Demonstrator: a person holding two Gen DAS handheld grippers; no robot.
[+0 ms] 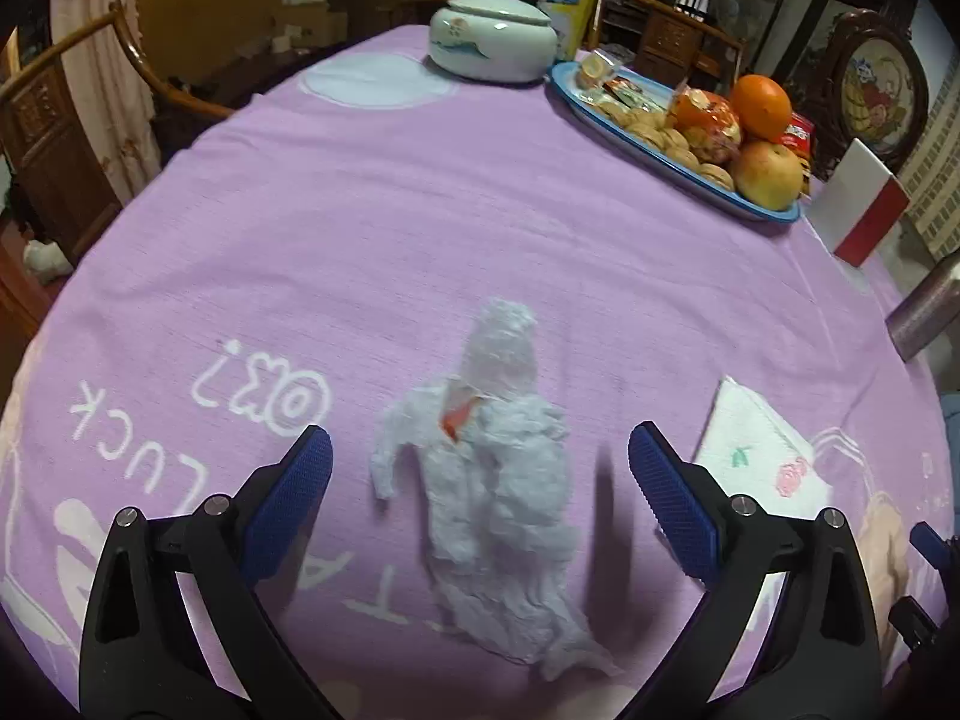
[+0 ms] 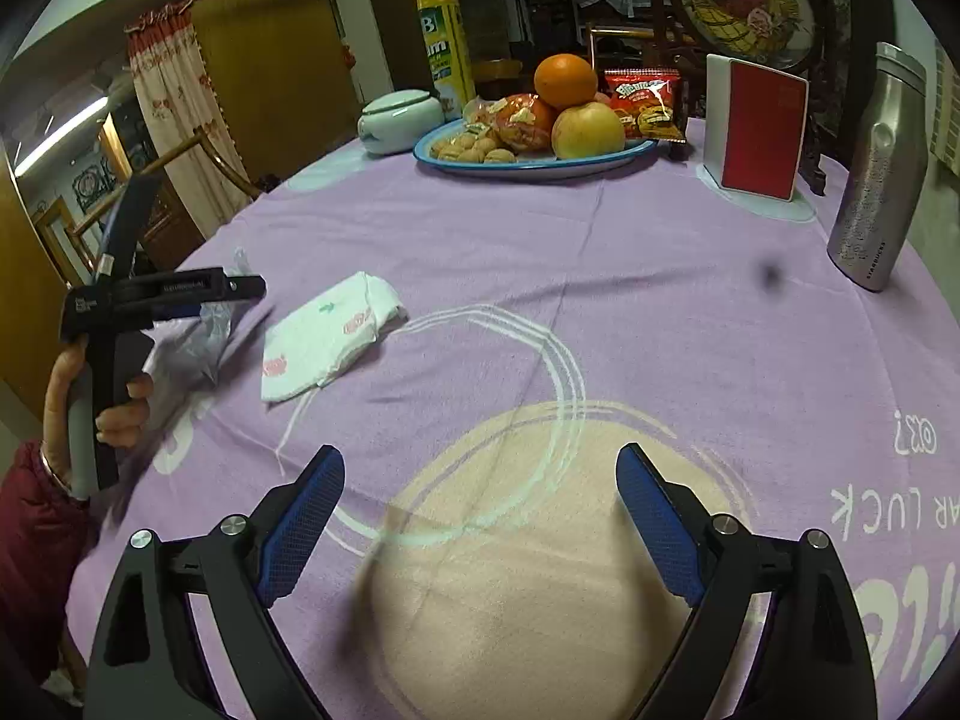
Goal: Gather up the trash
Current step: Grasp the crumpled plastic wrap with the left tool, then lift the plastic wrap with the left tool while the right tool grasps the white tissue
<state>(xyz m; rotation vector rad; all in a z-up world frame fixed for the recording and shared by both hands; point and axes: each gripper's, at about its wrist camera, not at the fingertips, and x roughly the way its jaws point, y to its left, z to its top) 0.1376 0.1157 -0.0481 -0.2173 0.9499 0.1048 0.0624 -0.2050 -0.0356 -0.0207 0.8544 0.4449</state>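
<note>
The left tool (image 1: 480,480) is held with its blue pads wide apart over a crumpled tissue (image 1: 498,480), which lies on the purple cloth of the desk (image 1: 420,210) between the pads, untouched. A folded napkin (image 1: 756,450) is seen just to the right of it. The right tool (image 2: 480,504) is likewise spread apart, with nothing between its pads, above a bare part of the cloth. A blue tray (image 2: 636,151) of fruit and snacks is set at the far side.
</note>
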